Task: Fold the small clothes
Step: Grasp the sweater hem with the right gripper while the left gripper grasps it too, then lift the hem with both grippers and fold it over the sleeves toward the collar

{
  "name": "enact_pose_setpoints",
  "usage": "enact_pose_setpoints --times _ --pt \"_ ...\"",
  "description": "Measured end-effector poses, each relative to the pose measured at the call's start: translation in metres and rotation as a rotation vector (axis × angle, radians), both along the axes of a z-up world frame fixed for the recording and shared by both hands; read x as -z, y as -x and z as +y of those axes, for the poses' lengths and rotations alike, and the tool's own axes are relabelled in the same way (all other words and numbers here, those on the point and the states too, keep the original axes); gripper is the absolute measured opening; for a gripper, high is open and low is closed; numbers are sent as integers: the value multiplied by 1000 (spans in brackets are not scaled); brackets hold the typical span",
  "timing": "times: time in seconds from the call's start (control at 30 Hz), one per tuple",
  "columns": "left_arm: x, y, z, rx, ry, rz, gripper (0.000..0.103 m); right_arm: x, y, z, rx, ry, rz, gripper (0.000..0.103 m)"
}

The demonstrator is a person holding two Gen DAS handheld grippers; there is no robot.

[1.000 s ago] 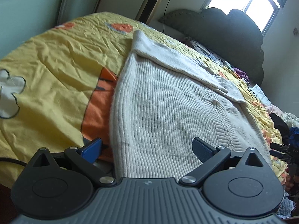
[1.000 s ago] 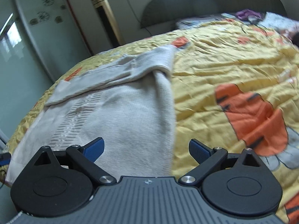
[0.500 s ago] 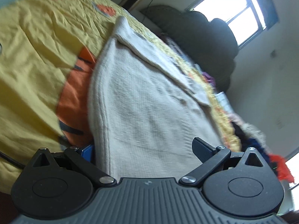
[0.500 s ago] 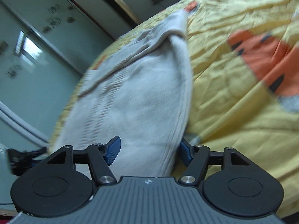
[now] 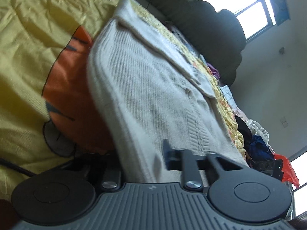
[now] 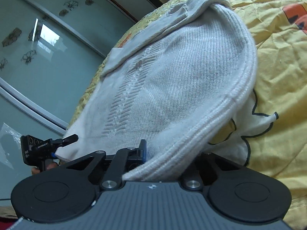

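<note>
Much of the gripping is hidden by cloth. On the left gripper (image 5: 142, 161) only one finger (image 5: 168, 157) shows; the other is buried beneath the hem of the cream knitted sweater (image 5: 145, 88), and the near part of that view is smeared with blur. On the right gripper (image 6: 168, 159) one finger (image 6: 143, 149) shows above the knit, while its partner is covered by the thick ribbed hem (image 6: 201, 130).

Both grippers are pressed together on the sweater's near hem, one at each corner, with the fabric pinched between the fingers and the edge raised off the bedspread. The rest of the sweater lies across the yellow bedspread (image 5: 28, 44), with one sleeve (image 6: 163, 28) folded across its far end. In the right wrist view, the left gripper appears at the hem's other corner (image 6: 65, 141).

An orange cartoon patch (image 5: 71, 88) shows beside the sweater. Behind stand a dark headboard (image 5: 211, 34) and a bright window (image 5: 249, 9); loose clothes (image 5: 257, 141) are heaped along the bed's far side, and a frosted glass door with flower decals (image 6: 38, 48) stands opposite.
</note>
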State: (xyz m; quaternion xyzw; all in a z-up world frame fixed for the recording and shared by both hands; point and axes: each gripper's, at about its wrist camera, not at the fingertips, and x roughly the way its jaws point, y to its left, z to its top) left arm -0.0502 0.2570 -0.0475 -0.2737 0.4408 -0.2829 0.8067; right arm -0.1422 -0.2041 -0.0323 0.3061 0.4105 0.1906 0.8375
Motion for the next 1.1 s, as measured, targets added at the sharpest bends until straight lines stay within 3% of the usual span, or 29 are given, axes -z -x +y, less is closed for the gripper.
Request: enact_pose_setpoints --times 0.1,0.27,0.53,0.7,1.1 --pt "-5 3 -4 -18 -32 -26 10 -3 3 1 -5 25 -20 15" --pt "-33 7 -19 -45 -72 -165 9 -16 0 -8 7 -45 -91 13" --pt "-78 -7 -53 -82 -139 -348 9 -44 -28 -8 13 -15 -197 13" --pt "-89 -22 -72 -124 -196 -383 9 -56 -47 -11 37 20 -250 13" --pt "-101 -86 -114 -196 -399 -421 9 -53 -122 -18 129 123 -264 13"
